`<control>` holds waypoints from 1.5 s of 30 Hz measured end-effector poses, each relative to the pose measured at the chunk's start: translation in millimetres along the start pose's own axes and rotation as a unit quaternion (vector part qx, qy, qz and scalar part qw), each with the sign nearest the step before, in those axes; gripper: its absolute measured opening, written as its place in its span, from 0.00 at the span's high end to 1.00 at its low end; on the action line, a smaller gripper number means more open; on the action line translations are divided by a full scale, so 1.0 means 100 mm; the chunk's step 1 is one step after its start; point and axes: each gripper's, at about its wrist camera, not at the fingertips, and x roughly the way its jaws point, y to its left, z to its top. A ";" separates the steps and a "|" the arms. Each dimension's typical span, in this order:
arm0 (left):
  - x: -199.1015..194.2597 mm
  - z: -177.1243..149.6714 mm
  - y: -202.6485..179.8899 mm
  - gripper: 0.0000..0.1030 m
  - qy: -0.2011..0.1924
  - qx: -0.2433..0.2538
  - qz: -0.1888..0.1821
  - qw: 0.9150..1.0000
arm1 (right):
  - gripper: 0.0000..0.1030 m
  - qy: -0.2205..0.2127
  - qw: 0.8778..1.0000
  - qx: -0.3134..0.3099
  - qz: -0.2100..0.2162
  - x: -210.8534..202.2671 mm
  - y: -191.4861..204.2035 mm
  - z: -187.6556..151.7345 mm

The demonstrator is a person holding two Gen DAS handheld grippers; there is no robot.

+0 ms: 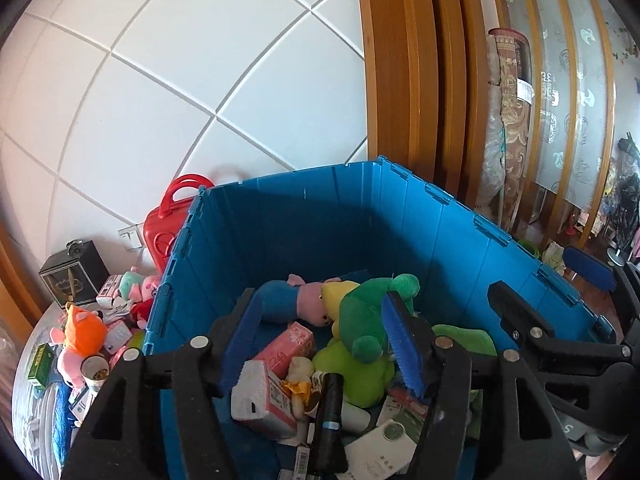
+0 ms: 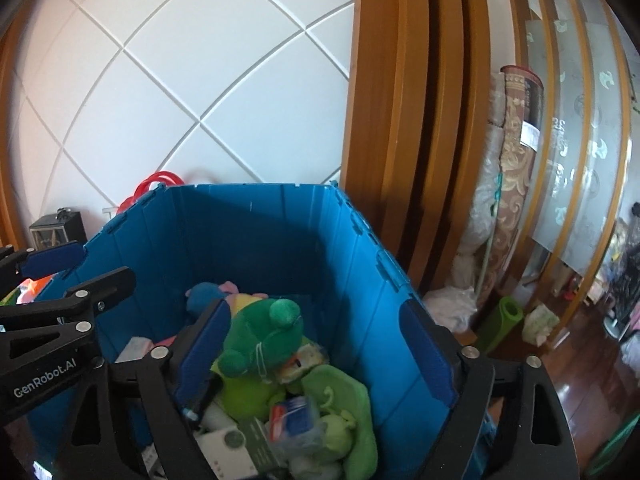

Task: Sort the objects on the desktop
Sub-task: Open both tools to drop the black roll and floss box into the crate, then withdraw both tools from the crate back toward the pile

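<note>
From your left wrist camera, your left tongs (image 1: 320, 344) stand spread and empty over the blue crate (image 1: 320, 220). Inside lies a green plush frog (image 1: 364, 320) on a yellow-green one, beside a blue-and-pink plush (image 1: 292, 300), a pink tissue pack (image 1: 286, 346) and a black flashlight (image 1: 330, 412). Left of the crate, the bench carries an orange plush (image 1: 82, 330) and a red toy case (image 1: 170, 220).

From your right wrist camera, your right tongs (image 2: 316, 360) also hang spread, gripping nothing, above the same crate (image 2: 260, 224). The green frog (image 2: 262, 340) sits between the blue pads. The other gripper's frame reads "GenRobot.AI".
</note>
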 end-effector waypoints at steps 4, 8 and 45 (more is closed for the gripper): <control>-0.10 -0.07 0.10 0.38 -0.005 -0.006 0.007 1.000 | 0.00 -0.017 1.000 0.003 -0.001 -0.14 0.00 -0.02; -0.23 -0.15 0.22 0.38 -0.015 -0.011 0.012 1.000 | 0.00 -0.025 1.000 0.008 0.003 -0.24 0.01 -0.04; -1.02 -1.12 2.86 0.38 -0.040 -0.112 0.096 0.988 | 0.00 -0.074 0.981 -0.046 0.175 -0.84 2.41 -0.02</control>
